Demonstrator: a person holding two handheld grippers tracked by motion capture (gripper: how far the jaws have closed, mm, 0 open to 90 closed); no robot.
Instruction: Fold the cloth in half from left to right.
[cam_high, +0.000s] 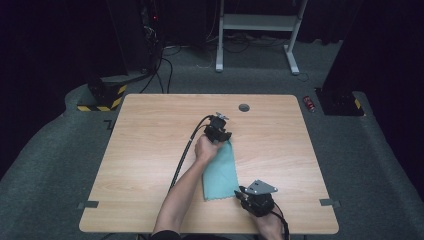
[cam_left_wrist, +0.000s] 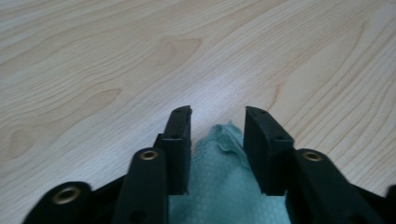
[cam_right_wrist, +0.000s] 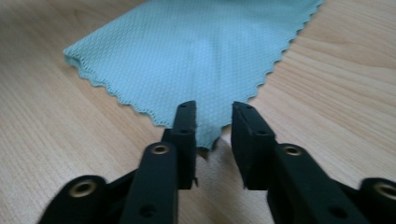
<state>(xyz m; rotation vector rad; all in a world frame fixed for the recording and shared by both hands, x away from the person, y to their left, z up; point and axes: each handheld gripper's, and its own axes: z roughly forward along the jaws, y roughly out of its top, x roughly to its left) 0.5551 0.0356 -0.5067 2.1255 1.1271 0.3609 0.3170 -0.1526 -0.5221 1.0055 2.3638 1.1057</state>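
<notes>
The teal cloth (cam_high: 220, 172) is lying folded mid-counter (cam_high: 150, 150); the left gripper (cam_left_wrist: 217, 122) is straddling its far corner, the right gripper (cam_right_wrist: 213, 114) its near corner, both apparently open, probably for stretching it.

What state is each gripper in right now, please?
Left gripper: open, cloth corner between the jaws.
Right gripper: open, a cloth corner between the jaws.

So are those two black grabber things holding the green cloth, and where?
Nothing is gripped. Each hand-held gripper, left and right, stands open with a corner of the green cloth between its jaws: the far corner at the left, the near one at the right.
</notes>
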